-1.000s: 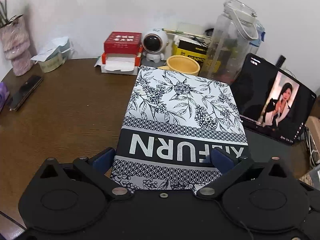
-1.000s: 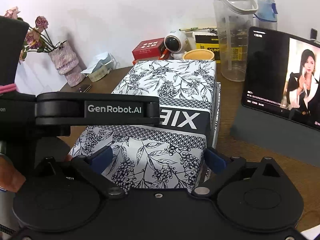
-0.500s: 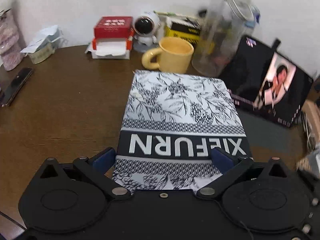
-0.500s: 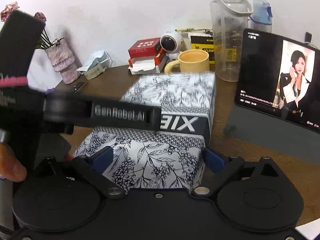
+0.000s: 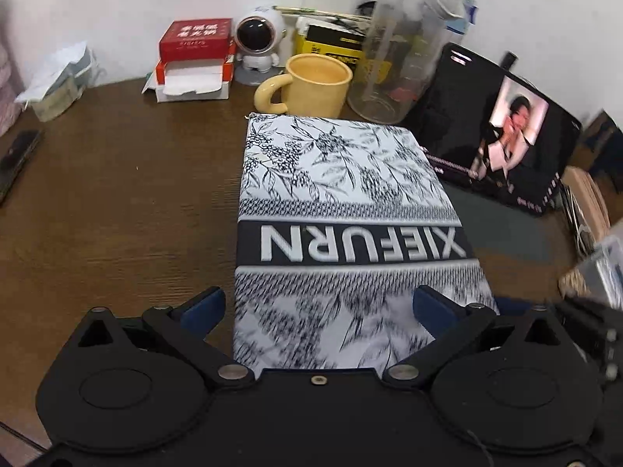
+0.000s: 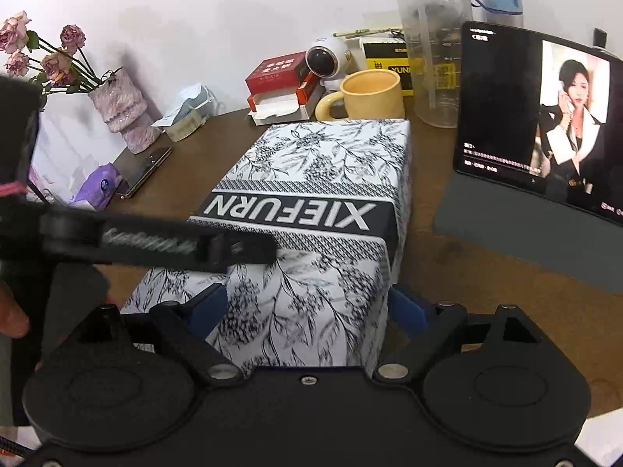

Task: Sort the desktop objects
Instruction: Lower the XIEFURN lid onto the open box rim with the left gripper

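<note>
Lying flat, floral box (image 5: 342, 210), long axis twd yellow mug (image 5: 317, 85).

Looked forward and down from each wrist, close above the black-and-white floral printed box (image 5: 342, 210) (image 6: 323, 202). Shared it plus, at twelve o'clock, the yellow ceramic mug (image 5: 311, 85) (image 6: 366, 95).
</note>
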Demonstrator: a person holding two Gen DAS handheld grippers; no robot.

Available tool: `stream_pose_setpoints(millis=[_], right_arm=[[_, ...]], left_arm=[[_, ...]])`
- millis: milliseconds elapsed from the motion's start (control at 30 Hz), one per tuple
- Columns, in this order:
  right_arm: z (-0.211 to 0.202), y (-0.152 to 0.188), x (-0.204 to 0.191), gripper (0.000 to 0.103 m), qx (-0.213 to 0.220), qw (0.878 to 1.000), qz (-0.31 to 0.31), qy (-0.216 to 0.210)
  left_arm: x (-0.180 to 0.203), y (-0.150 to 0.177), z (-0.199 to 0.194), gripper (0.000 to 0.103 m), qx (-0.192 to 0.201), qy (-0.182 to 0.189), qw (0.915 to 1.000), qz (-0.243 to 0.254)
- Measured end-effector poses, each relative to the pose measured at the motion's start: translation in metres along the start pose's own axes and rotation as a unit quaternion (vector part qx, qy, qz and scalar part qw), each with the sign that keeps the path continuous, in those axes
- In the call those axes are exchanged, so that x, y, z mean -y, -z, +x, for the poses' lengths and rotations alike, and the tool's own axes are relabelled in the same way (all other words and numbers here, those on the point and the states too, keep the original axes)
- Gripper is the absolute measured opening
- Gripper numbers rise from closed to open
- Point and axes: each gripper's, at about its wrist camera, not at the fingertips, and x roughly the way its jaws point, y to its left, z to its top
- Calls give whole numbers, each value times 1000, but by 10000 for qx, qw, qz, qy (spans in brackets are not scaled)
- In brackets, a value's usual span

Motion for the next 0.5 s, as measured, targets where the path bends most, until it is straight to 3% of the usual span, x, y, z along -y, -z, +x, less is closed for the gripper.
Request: stream_pose_setpoints(millis=[500], right_arm=[[0,7,6,92,-6,9995,317,-25]], left_arm=[[-8,9,-2,103,48,172,9998,30]])
